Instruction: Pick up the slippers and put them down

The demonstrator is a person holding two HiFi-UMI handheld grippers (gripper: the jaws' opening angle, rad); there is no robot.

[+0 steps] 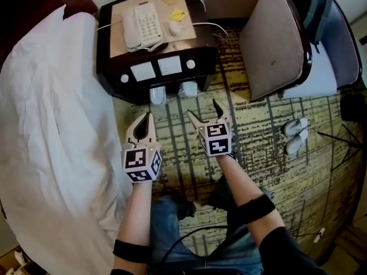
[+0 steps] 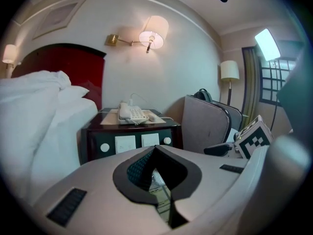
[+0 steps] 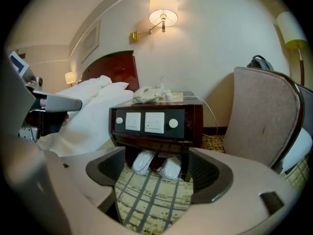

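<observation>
Two white slippers [image 1: 157, 95] [image 1: 189, 88] lie side by side on the carpet, toes tucked under the dark nightstand [image 1: 109, 67]. In the right gripper view the same slippers [image 3: 143, 161] [image 3: 171, 168] show beyond the jaws, and the right one looks wrapped in clear plastic. My right gripper [image 1: 205, 110] is open and empty, a short way in front of the slippers. My left gripper [image 1: 147, 116] is shut with nothing in it, level with the right one and just left of the slippers. In the left gripper view the left gripper [image 2: 155, 151] shows closed jaws that hide the slippers.
A white bed [image 1: 51, 125] fills the left side. An upholstered chair [image 1: 275, 39] stands right of the nightstand. A second white slipper pair [image 1: 295, 135] lies on the patterned carpet [image 1: 258, 153] at the right. A phone [image 1: 142, 26] and cables sit on the nightstand.
</observation>
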